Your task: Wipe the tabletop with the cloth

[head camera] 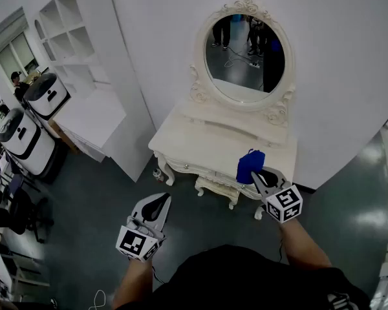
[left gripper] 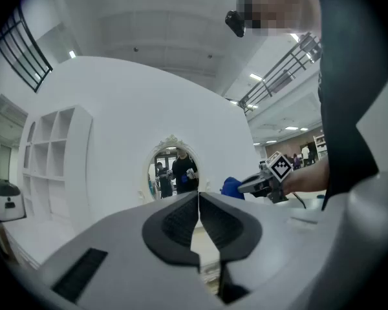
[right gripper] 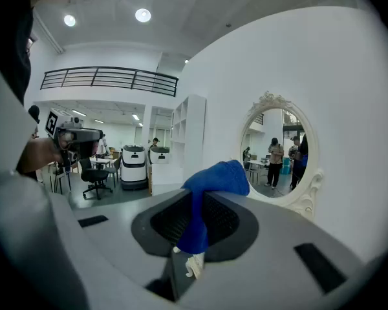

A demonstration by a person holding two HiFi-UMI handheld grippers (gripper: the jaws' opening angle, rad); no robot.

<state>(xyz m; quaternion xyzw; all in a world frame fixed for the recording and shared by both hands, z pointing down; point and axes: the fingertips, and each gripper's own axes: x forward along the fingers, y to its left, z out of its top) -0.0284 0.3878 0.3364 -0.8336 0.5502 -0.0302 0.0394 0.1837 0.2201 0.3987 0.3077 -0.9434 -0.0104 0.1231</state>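
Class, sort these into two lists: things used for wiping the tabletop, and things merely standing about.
For the job: blue cloth, right tool gripping it, table.
Standing about: mirror, shelves, left tool (shut, empty).

Oval mirror [head camera: 244,55], white shelving [head camera: 68,34], office chair [right gripper: 94,174]

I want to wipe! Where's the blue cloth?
In the head view, the right gripper pinches the blue cloth at the dressing table's right front, below the mirror.
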